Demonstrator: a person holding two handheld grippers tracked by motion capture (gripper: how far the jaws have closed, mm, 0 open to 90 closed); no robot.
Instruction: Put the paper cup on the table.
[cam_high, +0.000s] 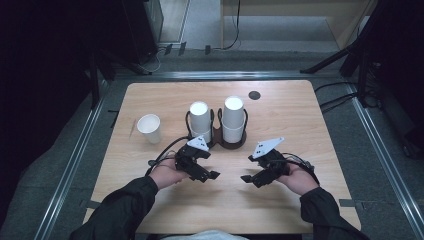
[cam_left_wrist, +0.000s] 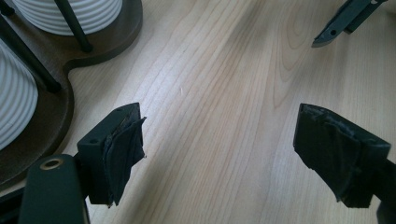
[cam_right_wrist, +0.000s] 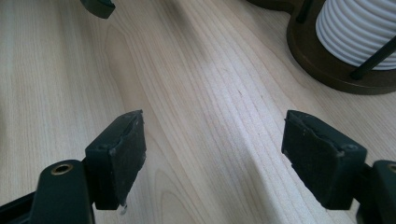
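White ribbed cups (cam_high: 200, 120) stand in a dark brown holder (cam_high: 220, 137) on pale wood-grain table (cam_high: 285, 120).

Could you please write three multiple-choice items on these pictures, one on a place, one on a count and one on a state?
1. Where does the loose cup stand?
A. left of the holder
B. right of the holder
C. between the grippers

2. How many stacks of cups does the holder carry?
A. one
B. two
C. four

3. How do the jaws of the left gripper stand?
A. shut on a cup
B. shut on nothing
C. open, nothing between them

Key:
1. A: in the high view the loose cup stands on the table to the left of the holder, apart from it.
2. B: the left stack and the right stack sit side by side.
3. C: the left gripper view shows bare wood between the pads.
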